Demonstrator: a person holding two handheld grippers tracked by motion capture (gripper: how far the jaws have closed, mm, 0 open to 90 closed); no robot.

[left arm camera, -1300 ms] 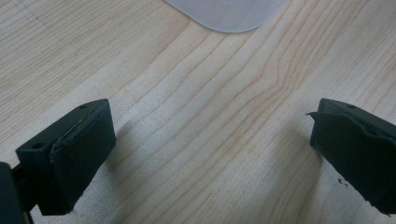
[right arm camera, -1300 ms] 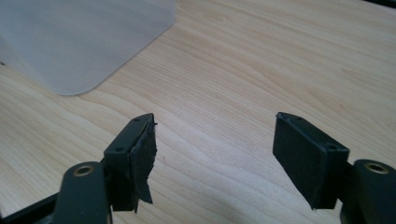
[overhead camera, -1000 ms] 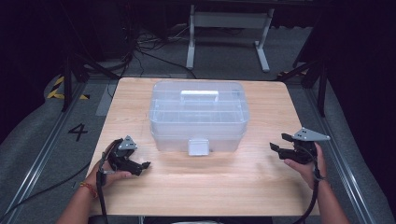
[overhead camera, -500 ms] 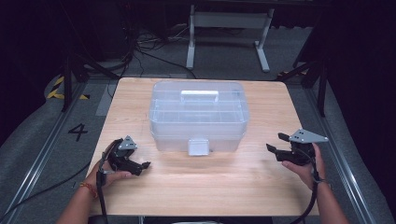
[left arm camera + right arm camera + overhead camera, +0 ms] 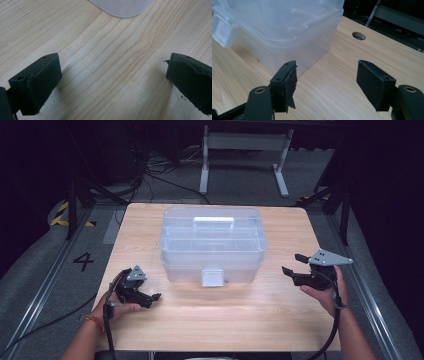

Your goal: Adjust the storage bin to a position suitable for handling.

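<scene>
Clear lidded box [image 5: 212,245] between parted tongs [image 5: 292,263]

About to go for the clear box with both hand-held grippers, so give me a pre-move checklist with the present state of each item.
1. Left hand-held gripper jaws apart, nothing between them: ok.
2. Right hand-held gripper jaws apart, empty: ok.
3. Clear plastic box lid down on its base: ok.
4. Front latch fastened: cannot tell.
5. Bare table between each gripper and the box: ok.
6. Box contents: cannot tell through the cloudy walls.
</scene>
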